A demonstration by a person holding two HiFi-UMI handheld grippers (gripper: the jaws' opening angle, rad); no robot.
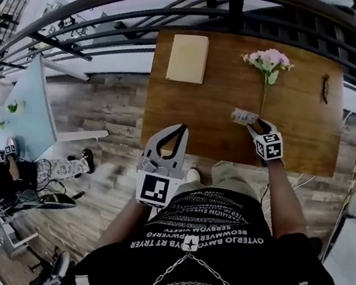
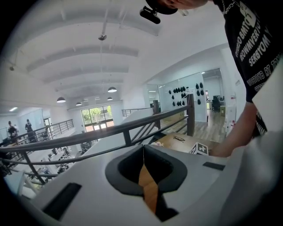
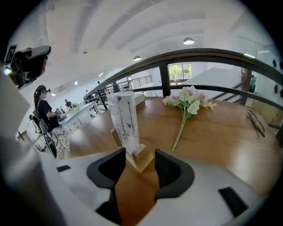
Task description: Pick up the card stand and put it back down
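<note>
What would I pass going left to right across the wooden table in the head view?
Cream notebook → pink flowers → dark glasses. The card stand and the right gripper lie in line with the flowers, nearer the person, so I leave them out of the order.

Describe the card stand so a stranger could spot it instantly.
Find the wooden table by the railing and follow the stem of the pink flower toward the near edge. Beside its end is the card stand: a small wooden block holding an upright white printed card, the only thing standing up there.
</note>
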